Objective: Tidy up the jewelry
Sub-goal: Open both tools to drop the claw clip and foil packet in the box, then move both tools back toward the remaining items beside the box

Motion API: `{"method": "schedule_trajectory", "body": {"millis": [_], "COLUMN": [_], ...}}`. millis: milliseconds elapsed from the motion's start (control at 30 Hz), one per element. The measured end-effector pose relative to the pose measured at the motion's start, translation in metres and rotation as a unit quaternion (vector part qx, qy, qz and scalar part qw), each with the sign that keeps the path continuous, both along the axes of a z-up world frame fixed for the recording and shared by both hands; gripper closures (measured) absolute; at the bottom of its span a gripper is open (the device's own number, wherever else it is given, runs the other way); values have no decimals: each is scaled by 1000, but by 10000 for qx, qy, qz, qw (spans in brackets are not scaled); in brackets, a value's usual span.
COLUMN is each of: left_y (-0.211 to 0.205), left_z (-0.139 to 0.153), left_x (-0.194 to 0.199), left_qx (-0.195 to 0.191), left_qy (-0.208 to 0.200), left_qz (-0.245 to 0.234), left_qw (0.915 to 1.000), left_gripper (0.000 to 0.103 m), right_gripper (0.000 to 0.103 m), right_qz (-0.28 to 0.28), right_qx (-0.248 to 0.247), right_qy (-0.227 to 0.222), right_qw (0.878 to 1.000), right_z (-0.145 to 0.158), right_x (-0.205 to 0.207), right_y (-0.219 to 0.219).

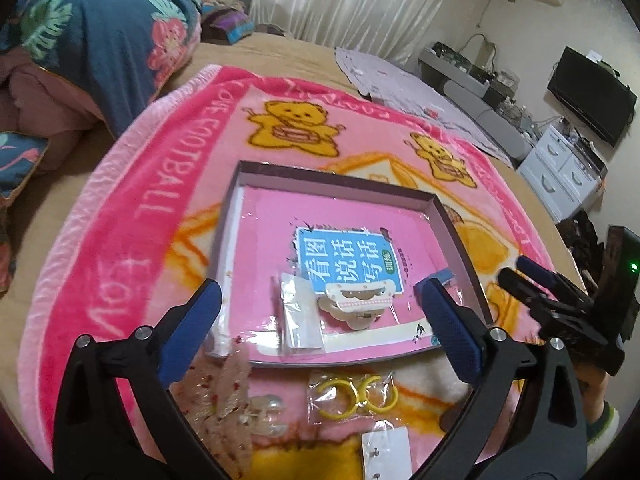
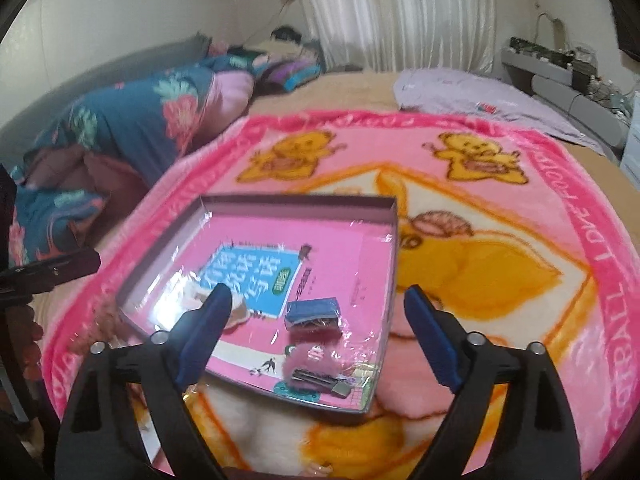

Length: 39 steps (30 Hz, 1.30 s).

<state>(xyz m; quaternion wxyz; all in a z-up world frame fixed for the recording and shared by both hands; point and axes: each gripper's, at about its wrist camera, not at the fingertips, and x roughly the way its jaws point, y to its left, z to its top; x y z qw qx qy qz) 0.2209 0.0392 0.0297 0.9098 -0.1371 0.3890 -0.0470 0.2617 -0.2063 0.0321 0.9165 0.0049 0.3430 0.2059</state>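
A shallow grey box [image 1: 332,178] with a pink book as its floor lies on the pink bear blanket. In it lie a cream claw clip [image 1: 356,304] and a clear packet [image 1: 300,320]. My left gripper [image 1: 318,292] hovers open above the box's near edge with nothing between its fingers. In front of the box lie bagged yellow hoops [image 1: 352,396], a clear hair clip [image 1: 266,420] and an earring card [image 1: 386,448]. My right gripper [image 2: 318,294] stands open over the box [image 2: 296,202], above a small blue packet [image 2: 314,308] and a fluffy pink clip [image 2: 316,364].
The blanket [image 1: 160,184] covers a bed, with a floral quilt [image 1: 100,40] heaped at the far left and a lilac cloth [image 1: 400,84] at the far right. A glittery clear bag [image 1: 224,392] lies under my left finger. Drawers and a television stand beyond the bed's right edge.
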Motion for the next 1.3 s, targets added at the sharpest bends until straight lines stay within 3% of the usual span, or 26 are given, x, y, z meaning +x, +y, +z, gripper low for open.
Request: {"method": "schedule_trajectory", "body": {"millis": [433, 1067, 1300], "left_y": [22, 28, 26], "left_z": [38, 51, 43], "left_x": [-40, -101, -117], "left_qx": [-77, 140, 237], "left_qy": [-472, -717, -612], "left_qz": [248, 292, 243], "left_qw": [9985, 9969, 9975], "left_gripper": [10, 10, 10], "right_gripper": [12, 12, 11], "right_qz": [-129, -77, -49], "right_qx": [221, 256, 209], "right_qy": [-445, -587, -524], "right_qw": [9987, 9979, 9984], "right_z": [36, 49, 46], "right_x": [-46, -112, -132], "right_y": [-15, -18, -20]}}
